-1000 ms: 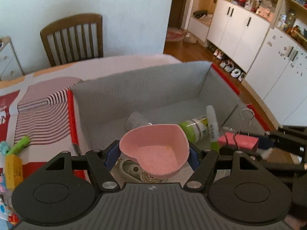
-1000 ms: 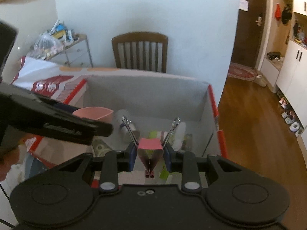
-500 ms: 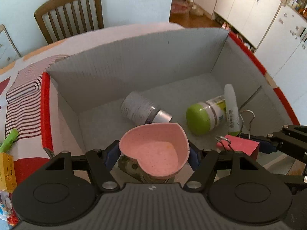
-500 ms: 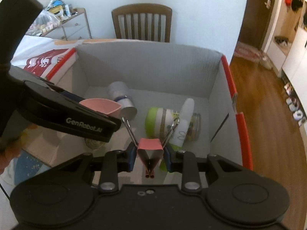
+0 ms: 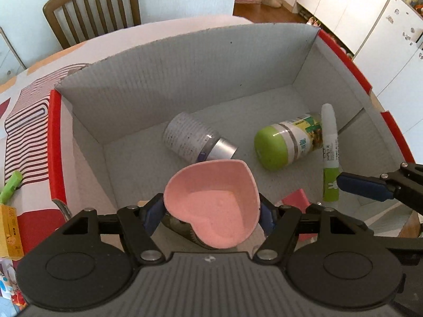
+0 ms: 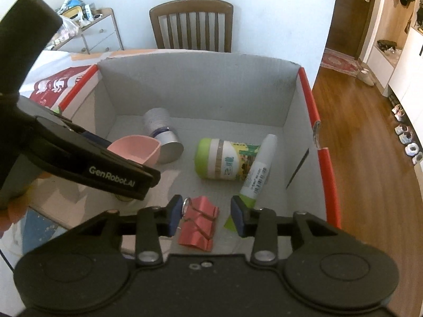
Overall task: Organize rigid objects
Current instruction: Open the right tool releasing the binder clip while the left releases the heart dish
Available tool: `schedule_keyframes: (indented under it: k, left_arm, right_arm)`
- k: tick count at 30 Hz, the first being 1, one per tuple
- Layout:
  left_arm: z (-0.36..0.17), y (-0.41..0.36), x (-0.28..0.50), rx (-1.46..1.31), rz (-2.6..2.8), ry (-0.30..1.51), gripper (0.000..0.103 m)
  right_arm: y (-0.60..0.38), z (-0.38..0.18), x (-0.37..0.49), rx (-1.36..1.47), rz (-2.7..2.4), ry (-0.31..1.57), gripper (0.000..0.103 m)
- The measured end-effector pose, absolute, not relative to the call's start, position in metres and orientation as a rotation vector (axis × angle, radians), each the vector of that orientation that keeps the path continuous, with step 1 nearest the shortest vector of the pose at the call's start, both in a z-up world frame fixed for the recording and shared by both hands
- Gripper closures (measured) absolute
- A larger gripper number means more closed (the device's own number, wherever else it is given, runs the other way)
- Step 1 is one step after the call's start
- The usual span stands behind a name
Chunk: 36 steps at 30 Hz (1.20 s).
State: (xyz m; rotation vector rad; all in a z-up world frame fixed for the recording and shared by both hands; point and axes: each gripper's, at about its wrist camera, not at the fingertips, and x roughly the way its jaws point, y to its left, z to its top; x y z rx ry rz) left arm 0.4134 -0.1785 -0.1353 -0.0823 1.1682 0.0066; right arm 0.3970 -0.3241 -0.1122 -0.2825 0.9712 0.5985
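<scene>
left gripper [image 5: 211, 211] pinches the pink heart dish [image 5: 212, 204] above the box [image 5: 185, 60] floor, near side. right gripper [image 6: 206, 215] stands spread, red binder clip [image 6: 198, 224] lying loose between its fingers. advise lowering the dish before release, clear of the grey jar [image 5: 195, 142].

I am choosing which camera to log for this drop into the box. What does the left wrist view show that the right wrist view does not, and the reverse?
Only the left wrist view shows the inside of the pink heart-shaped bowl clamped in the left gripper, plus a yellow box outside the carton.

Only the right wrist view shows the whole red metal binder clip lying free between the open fingers of the right gripper, and the brown wooden floor.

Both show the grey cardboard box, the green-capped jar, the grey cylindrical can and the white-and-green glue pen.
</scene>
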Motion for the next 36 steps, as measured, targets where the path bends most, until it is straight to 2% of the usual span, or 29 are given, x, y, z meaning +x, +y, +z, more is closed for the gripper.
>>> schedule_keyframes:
  k: [19,34,36]
  left_arm:
    - [-0.074,-0.17,0.355,-0.131,0.018,0.971,0.03]
    - [-0.029,-0.135,0.287,-0.159,-0.001,0.821,0.03]
    - [-0.026,-0.128,0.278,-0.163,-0.005,0.804,0.025]
  right_arm:
    - [-0.355,-0.066,0.368,-0.223,0.609,0.871,0.05]
    - [-0.33,-0.025,0.331,-0.196,0.64,0.768,0.04]
    - [-0.325,-0.022,0.324,-0.188,0.64,0.761,0.039]
